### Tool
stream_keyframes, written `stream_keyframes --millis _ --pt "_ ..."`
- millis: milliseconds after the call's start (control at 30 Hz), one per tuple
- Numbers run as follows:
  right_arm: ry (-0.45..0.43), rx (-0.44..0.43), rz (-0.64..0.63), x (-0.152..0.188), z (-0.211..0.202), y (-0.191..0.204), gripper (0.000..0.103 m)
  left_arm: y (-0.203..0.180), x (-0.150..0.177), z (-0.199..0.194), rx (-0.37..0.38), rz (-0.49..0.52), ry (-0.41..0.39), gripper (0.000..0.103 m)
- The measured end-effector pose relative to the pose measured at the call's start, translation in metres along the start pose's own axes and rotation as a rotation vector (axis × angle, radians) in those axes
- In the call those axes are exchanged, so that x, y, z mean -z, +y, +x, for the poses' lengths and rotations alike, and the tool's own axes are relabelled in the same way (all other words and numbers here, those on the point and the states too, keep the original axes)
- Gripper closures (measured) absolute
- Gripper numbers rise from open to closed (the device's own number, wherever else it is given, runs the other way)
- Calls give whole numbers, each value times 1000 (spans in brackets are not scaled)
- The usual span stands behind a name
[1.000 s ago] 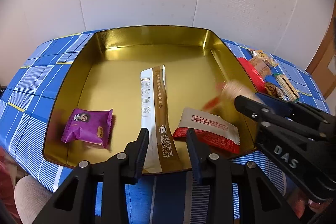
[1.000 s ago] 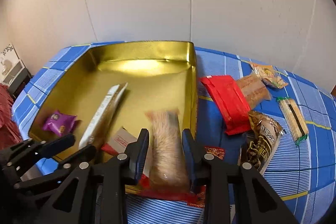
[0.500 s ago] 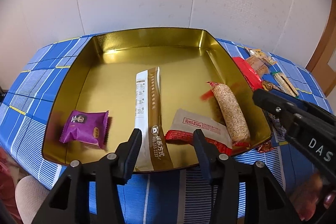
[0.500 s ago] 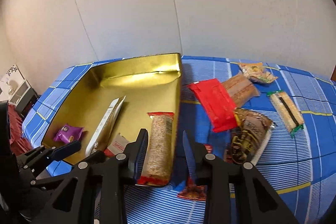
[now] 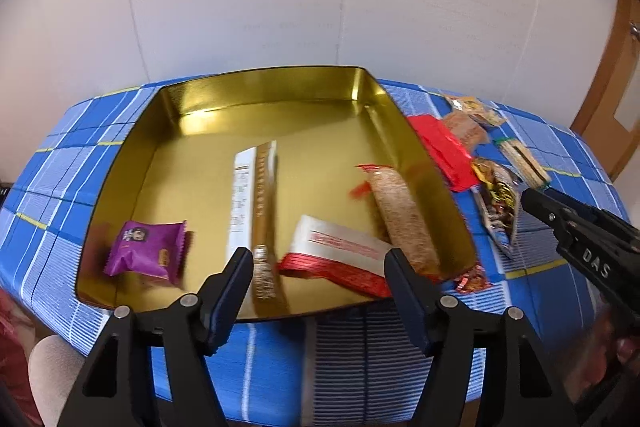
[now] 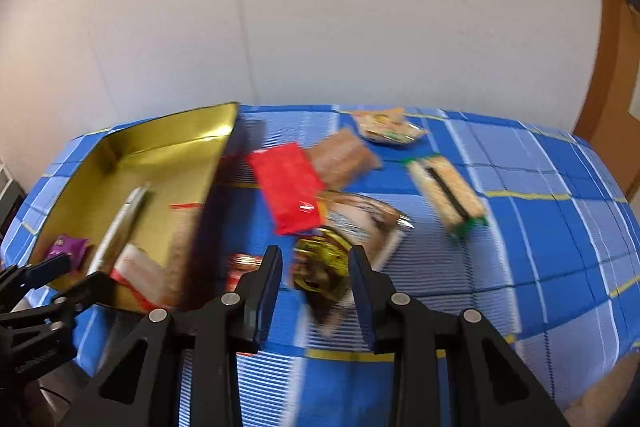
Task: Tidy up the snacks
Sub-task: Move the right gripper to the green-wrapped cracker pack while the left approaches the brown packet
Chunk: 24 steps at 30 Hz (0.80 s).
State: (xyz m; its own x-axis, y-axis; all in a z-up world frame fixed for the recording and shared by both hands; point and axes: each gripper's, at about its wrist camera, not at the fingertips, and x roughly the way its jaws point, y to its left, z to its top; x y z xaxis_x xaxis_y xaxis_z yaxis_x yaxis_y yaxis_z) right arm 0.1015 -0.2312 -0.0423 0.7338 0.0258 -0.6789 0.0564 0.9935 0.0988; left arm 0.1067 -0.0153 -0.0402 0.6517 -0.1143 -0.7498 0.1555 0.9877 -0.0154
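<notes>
Now, sweeping from the left: the gold tray point(image 5: 132, 147) already carries four snacks. There's the purple packet point(image 5: 146, 253) in its near-left corner, then the long white-and-gold stick point(image 5: 256, 203) running front to back, then the white-and-red wafer pack point(image 5: 340, 255), and hard against the right wall the sesame bar point(image 5: 402, 219).

The left gripper point(image 5: 320, 283) hangs over the tray's near edge, and its jaws have just been spreading. They stand wide apart, pads on nothing, the stick's near end and the wafer pack merely showing in the gap.

Across to the loose snacks on the blue checked cloth point(image 6: 540, 227), and the right gripper point(image 6: 316, 283) is clearly the nearer hand. Its jaws are parted and nothing is pinched. Just ahead and a touch below lies the dark foil packet with gold print point(image 6: 324, 263), its near end showing between the fingers. Its long axis runs away up and to the right, so the jaws straddle that near end rather than its middle.

Beyond it sit the red packet point(image 6: 288, 187), the brown packet point(image 6: 344, 159) and the green-ended cracker pack point(image 6: 446, 193), well clear.

My guess: the dark packet is next.
</notes>
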Motion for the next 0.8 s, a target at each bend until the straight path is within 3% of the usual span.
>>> stream_keyframes --millis 267,467,600,800 --pt "15 63 101 12 5 -63 68 -43 7 -8 61 114 1 30" --pt "13 31 206 17 9 -102 68 -83 12 -11 111 205 12 30" --pt "1 69 229 16 10 -117 68 -109 6 -10 121 254 4 30" --pt "-16 48 271 5 14 -140 62 -133 -7 9 107 270 25 30"
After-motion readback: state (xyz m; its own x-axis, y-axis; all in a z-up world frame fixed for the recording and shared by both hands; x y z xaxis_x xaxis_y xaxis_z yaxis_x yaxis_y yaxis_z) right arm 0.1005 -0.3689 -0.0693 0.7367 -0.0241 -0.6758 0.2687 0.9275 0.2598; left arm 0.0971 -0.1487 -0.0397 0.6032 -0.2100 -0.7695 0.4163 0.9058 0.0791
